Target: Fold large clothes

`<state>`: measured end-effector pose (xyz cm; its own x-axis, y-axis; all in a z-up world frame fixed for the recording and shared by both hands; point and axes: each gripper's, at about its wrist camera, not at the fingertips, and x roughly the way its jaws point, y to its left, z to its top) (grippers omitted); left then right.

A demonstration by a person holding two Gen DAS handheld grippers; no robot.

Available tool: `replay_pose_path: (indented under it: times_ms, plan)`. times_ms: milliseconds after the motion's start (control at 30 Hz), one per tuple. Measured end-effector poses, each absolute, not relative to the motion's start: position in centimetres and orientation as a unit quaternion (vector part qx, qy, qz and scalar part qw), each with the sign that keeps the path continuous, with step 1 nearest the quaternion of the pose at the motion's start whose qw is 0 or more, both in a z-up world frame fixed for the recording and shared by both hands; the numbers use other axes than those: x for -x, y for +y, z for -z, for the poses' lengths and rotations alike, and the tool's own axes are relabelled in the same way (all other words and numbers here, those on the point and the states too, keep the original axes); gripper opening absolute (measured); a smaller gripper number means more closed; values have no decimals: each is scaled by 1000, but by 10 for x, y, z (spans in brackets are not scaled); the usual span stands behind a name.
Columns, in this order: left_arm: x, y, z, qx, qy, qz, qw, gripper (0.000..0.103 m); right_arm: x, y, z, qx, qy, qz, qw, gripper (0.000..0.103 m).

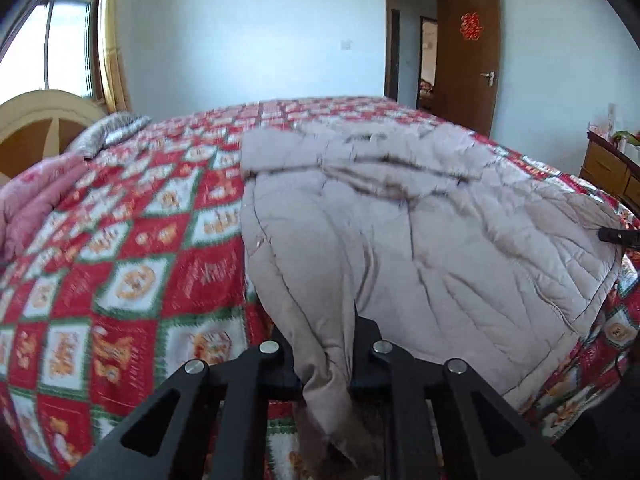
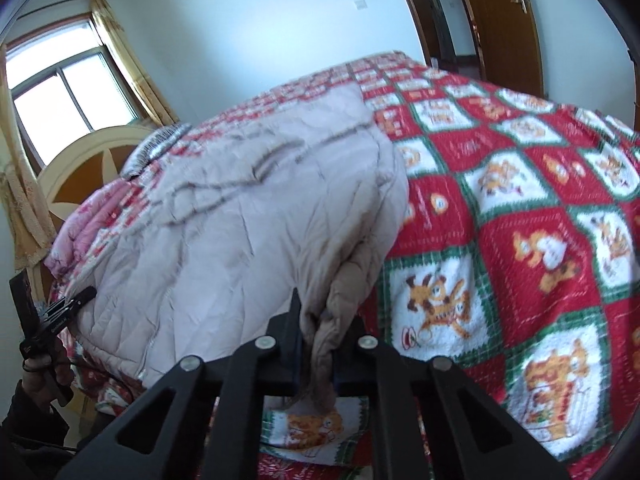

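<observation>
A large beige quilted coat point(image 1: 400, 232) lies spread on a bed with a red, white and green patterned cover point(image 1: 132, 272). In the left wrist view my left gripper point(image 1: 326, 344) is shut on the coat's near hem, a fold bunched between its black fingers point(image 1: 366, 336). In the right wrist view my right gripper point(image 2: 320, 324) is shut on the coat point(image 2: 240, 216) at its other near corner, the fabric pinched into a hanging tuft. The left gripper point(image 2: 74, 300) shows at the far left of the right wrist view, and the right gripper's tip point(image 1: 618, 234) at the right edge of the left wrist view.
A cream headboard point(image 1: 44, 116) and folded pink bedding point(image 1: 32, 196) lie at the bed's left end, with a window point(image 1: 60, 40) behind. A brown door point(image 1: 468, 52) stands open in the far wall. A wooden dresser point(image 1: 612, 168) stands right of the bed.
</observation>
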<state>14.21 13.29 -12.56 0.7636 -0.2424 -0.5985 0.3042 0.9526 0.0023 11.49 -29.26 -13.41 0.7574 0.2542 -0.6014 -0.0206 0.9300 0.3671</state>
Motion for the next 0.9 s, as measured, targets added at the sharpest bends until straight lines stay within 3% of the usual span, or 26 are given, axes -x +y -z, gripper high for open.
replay_pose_path:
  times_ms: [367, 533, 700, 900]
  plan:
    - [-94, 147, 1, -44, 211, 190, 958, 11, -71, -299, 19, -190, 205, -119, 953, 11]
    - [-162, 152, -3, -51, 211, 205, 954, 12, -134, -306, 8, -197, 197, -110, 954, 10]
    - [-258, 145, 11, -72, 236, 184, 951, 19, -226, -305, 10, -199, 223, -78, 951, 10]
    - [-322, 172, 9, 33, 284, 262, 922, 27, -299, -317, 20, -218, 255, -59, 940, 10]
